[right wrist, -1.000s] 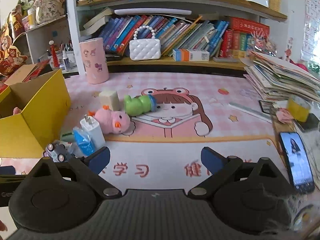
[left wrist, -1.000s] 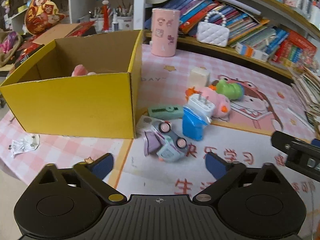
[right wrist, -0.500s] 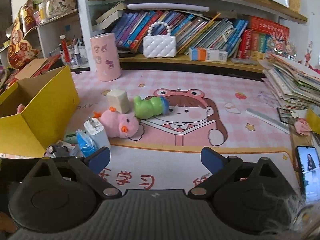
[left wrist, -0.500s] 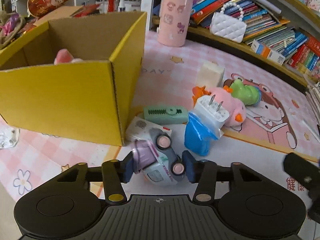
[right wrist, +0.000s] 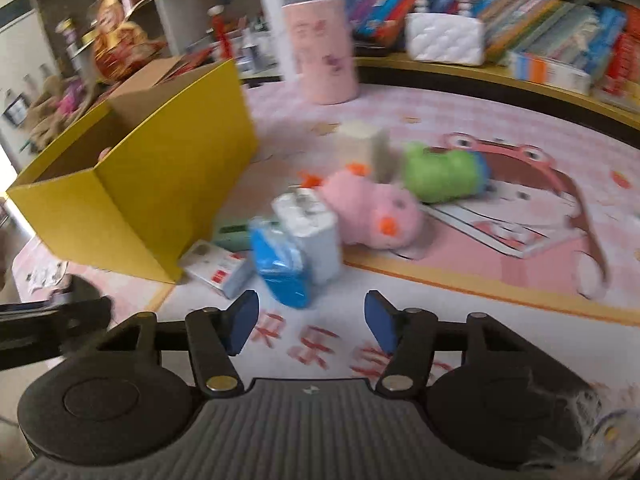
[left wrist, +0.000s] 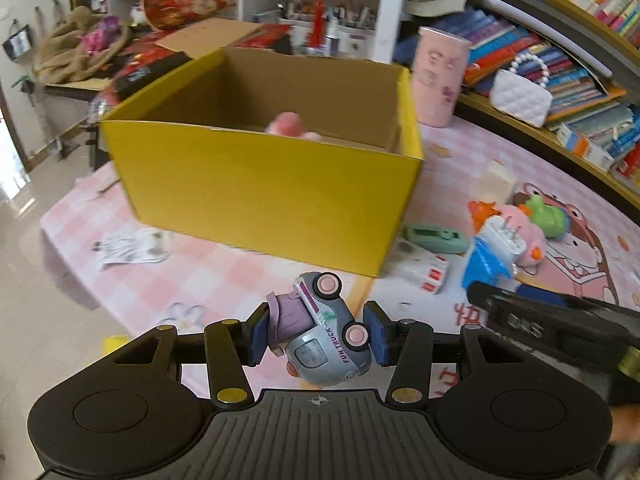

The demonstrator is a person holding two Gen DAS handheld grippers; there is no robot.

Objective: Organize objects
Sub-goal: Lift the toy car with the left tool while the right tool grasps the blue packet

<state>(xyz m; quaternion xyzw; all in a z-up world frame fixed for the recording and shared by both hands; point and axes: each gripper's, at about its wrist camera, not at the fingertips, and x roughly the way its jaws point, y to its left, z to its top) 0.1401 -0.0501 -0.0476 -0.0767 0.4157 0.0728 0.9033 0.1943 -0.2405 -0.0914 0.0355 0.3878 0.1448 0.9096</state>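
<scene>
A: Where is the toy truck (left wrist: 326,334)?
B: It is pinched sideways between the left gripper (left wrist: 318,334) pads, above the table's (left wrist: 224,276) near edge; "FUN TRUCK" is written on it.
A: And the right gripper (right wrist: 308,322)?
B: Its fingers are closing; nothing is held between them.

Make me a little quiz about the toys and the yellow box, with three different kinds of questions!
1. True or false: the left gripper is shut on the toy truck.
2. Pick one. Which lies nearest the right gripper? A) green toy B) blue pack C) pink cup
3. Fill in: the only thing seen inside the yellow box is coloured ____.

Key
1. True: its fingers press both sides of the truck, held above the mat.
2. B. The right gripper's fingers are closing with nothing between them yet.
3. Pink: a pink toy peeks over the front wall.
</scene>
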